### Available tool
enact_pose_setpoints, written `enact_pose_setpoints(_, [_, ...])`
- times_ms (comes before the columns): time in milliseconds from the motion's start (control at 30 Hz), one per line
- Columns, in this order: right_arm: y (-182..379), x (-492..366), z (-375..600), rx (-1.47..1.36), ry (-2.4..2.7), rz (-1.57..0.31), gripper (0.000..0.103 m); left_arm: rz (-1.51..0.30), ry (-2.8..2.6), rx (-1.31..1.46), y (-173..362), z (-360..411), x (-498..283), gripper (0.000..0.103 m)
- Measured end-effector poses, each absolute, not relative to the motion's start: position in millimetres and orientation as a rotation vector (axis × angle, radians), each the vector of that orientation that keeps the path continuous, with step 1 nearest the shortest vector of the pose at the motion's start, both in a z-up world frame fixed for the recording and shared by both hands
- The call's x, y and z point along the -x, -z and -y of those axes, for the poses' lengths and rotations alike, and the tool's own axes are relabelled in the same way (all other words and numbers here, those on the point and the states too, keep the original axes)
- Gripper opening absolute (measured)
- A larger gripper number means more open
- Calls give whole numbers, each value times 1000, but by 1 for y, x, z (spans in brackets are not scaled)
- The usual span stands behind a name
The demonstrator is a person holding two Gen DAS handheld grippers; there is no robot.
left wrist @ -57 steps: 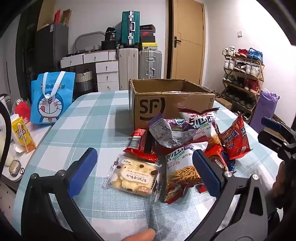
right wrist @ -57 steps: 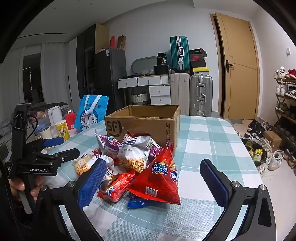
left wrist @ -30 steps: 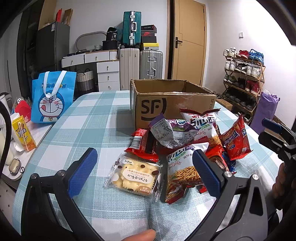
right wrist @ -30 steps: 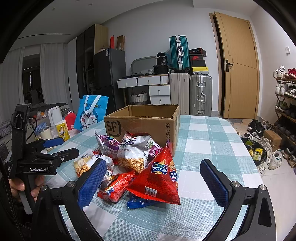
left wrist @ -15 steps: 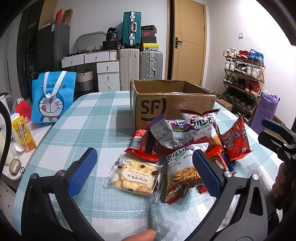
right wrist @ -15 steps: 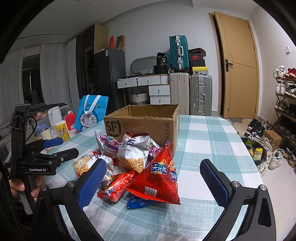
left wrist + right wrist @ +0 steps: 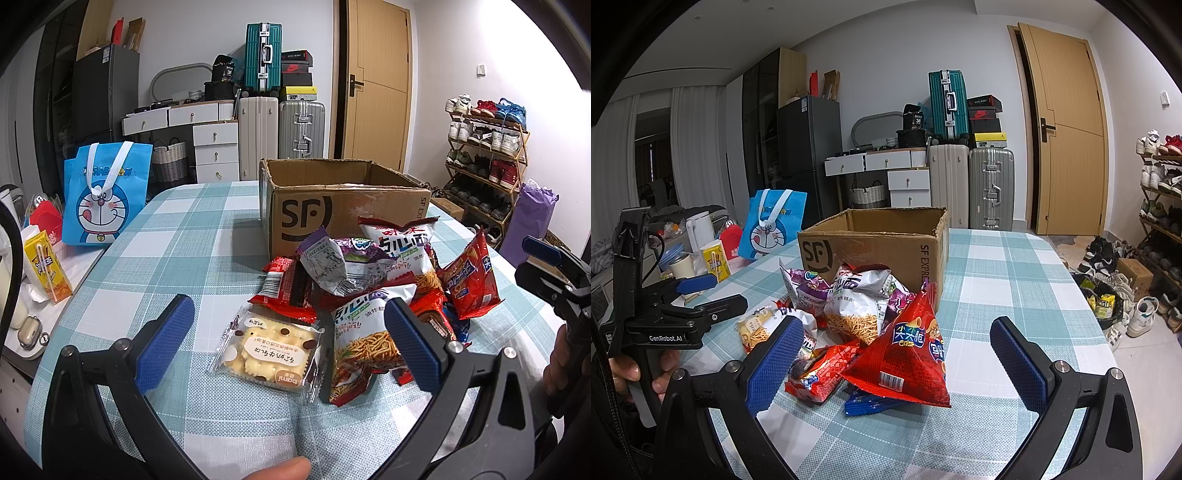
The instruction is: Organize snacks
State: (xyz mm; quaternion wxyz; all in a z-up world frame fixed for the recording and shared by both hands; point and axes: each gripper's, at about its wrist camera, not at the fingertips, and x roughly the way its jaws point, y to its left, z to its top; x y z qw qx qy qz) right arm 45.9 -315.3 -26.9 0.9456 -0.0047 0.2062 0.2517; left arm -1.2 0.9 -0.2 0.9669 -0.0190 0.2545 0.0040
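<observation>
A heap of snack packets lies on the checked tablecloth in front of an open cardboard box [image 7: 343, 206] [image 7: 871, 243]. Nearest my left gripper [image 7: 288, 339] is a clear packet of biscuits [image 7: 271, 350], with a noodle-snack bag [image 7: 364, 343] to its right. My left gripper is open and holds nothing, hovering just short of the biscuits. My right gripper [image 7: 905, 362] is also open and empty, facing a red triangular chip bag [image 7: 905, 350] from the pile's right side. A red wrapper [image 7: 822, 373] and a blue one [image 7: 868, 404] lie under that bag.
A blue cartoon tote bag [image 7: 103, 195] and a yellow drink carton [image 7: 46, 266] stand at the table's left edge, beside a kettle [image 7: 700, 229] and cups. Suitcases [image 7: 299, 129], drawers and a shoe rack [image 7: 484, 155] line the room behind. Bare tablecloth [image 7: 1008, 280] stretches right of the box.
</observation>
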Motion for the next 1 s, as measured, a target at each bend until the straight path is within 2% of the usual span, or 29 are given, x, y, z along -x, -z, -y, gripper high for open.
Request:
enact_pose_setpoints(600, [26, -45, 315, 11, -507, -425, 103, -513, -9, 38, 0, -1, 1, 102])
enact_pose_setpoints(1000, [33, -61, 317, 1, -467, -503, 103, -539, 8, 22, -4, -4, -1, 102])
